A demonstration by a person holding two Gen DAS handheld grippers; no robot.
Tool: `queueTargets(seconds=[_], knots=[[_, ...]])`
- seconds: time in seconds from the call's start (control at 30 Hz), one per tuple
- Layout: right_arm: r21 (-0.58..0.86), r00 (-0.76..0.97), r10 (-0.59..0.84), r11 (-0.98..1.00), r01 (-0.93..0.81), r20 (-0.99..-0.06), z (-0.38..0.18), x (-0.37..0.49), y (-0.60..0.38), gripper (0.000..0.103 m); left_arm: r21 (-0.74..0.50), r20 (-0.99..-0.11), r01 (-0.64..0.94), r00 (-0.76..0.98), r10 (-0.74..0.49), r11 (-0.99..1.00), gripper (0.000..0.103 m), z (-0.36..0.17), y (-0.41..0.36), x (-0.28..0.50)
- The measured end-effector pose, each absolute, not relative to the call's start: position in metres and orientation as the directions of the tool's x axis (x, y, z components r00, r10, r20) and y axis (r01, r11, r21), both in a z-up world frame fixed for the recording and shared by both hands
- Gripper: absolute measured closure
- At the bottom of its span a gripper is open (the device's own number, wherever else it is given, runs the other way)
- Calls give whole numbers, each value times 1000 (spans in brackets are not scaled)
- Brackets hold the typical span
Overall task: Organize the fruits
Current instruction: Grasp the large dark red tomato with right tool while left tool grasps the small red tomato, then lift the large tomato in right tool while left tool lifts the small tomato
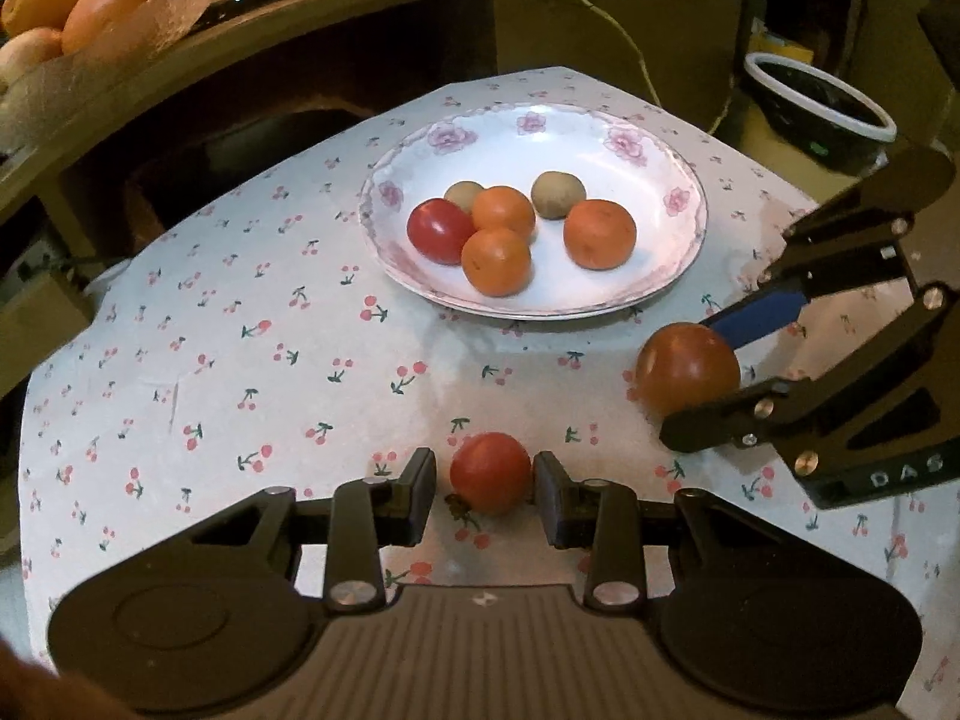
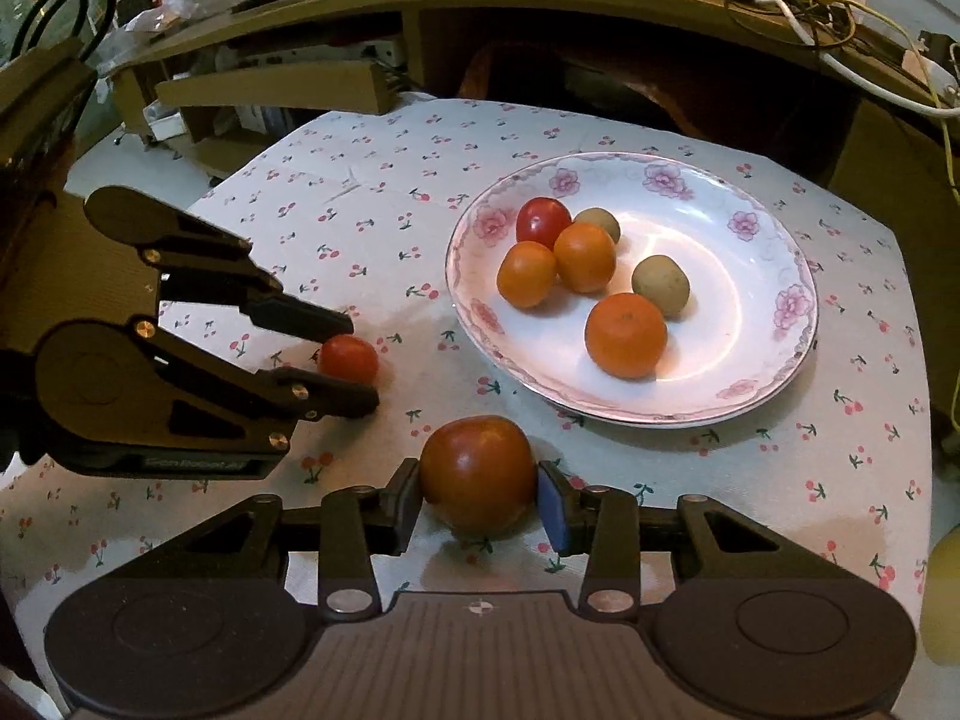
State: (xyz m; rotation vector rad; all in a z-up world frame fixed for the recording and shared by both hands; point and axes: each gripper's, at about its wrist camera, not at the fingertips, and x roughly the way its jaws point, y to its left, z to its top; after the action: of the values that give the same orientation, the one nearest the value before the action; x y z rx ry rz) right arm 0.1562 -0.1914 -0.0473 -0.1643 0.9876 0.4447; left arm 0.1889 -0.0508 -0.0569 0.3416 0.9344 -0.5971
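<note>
Left tongs (image 1: 485, 489) straddle small red tomato (image 1: 491, 471) on tabletop near front edge; slight gap at left pad, not yet clamped. Right tongs (image 2: 478, 501) pinch large tomato (image 2: 477, 474), pads touching both sides. Plate (image 2: 774, 354) lies ahead toward far edge, right tongs nearer.

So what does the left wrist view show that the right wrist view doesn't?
Only the left wrist view: big oranges on the upper-left shelf and a dark white-rimmed bowl at right.

Only the right wrist view: scissors at upper left and a cardboard box behind the table.

Both: the plate with six fruits, the left gripper open around the small tomato, and the right gripper shut on the large tomato.
</note>
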Motion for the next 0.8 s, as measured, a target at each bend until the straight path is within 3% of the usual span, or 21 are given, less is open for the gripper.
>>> queueTargets(seconds=[0.2, 0.8], knots=[[71, 473, 285, 905, -420, -834, -51, 157, -190, 59, 35, -831, 605, 459, -313, 796, 68, -56, -53, 183], [53, 489, 274, 907, -417, -828, -54, 159, -185, 58, 22, -829, 596, 460, -319, 802, 67, -56, -49, 176]])
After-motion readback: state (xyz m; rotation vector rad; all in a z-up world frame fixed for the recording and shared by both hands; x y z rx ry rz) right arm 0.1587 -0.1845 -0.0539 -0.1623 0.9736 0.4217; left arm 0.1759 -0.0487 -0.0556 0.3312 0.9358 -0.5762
